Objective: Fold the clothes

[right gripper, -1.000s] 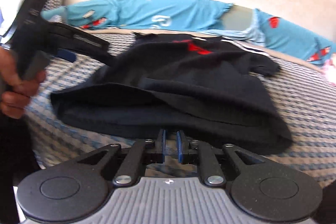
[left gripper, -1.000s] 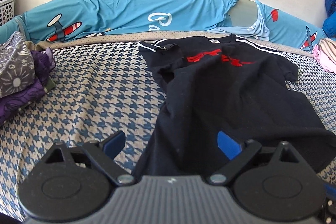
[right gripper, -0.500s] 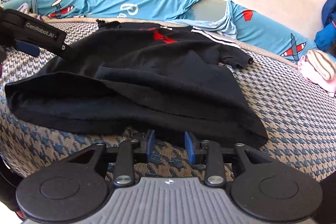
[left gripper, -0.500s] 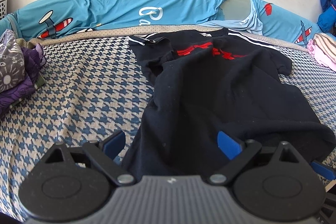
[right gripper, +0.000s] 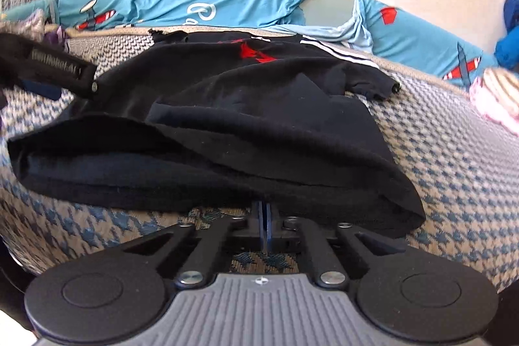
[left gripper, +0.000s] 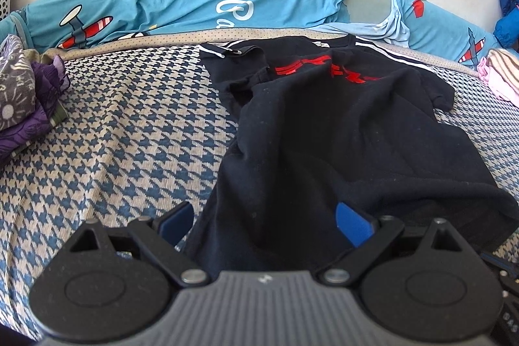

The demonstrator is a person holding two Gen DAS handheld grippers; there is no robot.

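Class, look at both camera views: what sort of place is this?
Probably a bedroom: a black T-shirt lies on a bed with a houndstooth cover, blue aeroplane-print bedding lines the wall, and folded clothes sit aside.

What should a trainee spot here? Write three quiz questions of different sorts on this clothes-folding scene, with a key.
1. True or false: the left gripper is clamped tight on the black shirt.
2. What colour is the print on the shirt's chest? A red, B yellow, C green.
3. Fill in: the gripper with its jaws shut, at the shirt's near hem, is the ____ gripper.

Key
1. False: its jaws stand wide open, with the shirt's hem lying between them.
2. A.
3. Right: the right gripper shows its pads together.
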